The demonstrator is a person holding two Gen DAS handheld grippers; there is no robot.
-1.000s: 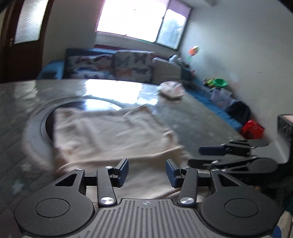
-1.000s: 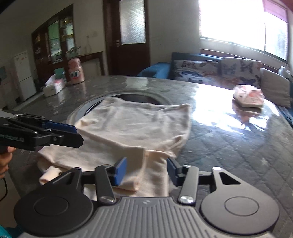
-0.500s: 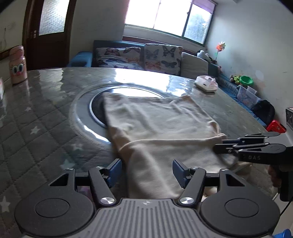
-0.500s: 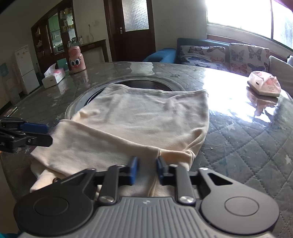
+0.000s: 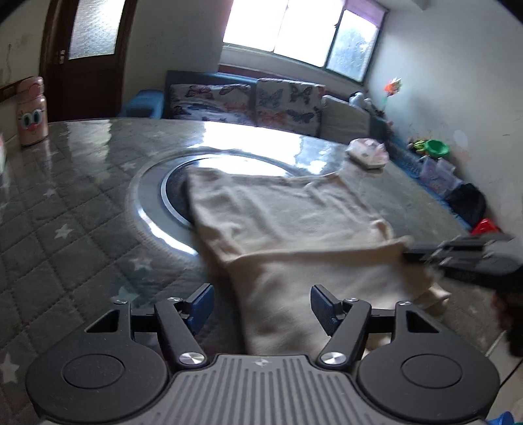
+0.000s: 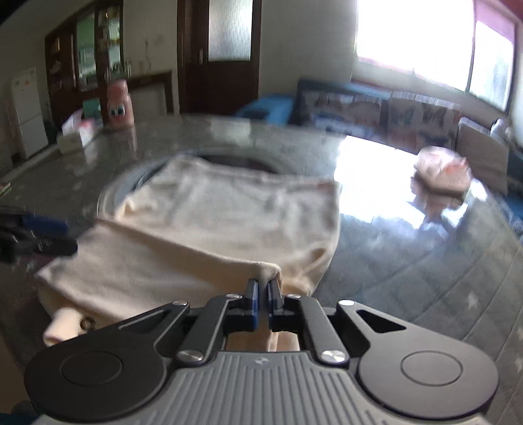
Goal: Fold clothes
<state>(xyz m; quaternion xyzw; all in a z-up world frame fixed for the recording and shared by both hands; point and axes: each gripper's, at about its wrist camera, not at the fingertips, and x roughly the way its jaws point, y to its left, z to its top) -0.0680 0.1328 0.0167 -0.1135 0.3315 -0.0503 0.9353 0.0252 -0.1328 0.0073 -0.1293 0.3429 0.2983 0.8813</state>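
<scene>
One cream garment (image 5: 287, 225) lies on my quilted grey table (image 5: 65, 209), half over the round inset. My right gripper (image 6: 261, 291) is pinching its near fold; my left gripper (image 5: 260, 302) hangs wide open over the near edge. One butterfly-print sofa (image 5: 245, 101) sits under the window.

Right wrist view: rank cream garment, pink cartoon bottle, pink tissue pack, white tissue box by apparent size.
1. cream garment, by far the largest.
2. pink tissue pack.
3. pink cartoon bottle and white tissue box: look about alike, not ranked.
All are blurred, and the three small things sit far from the camera, so true size stays unsure.

Butterfly-print sofa (image 5: 248, 101) under bright window (image 5: 294, 29)
</scene>
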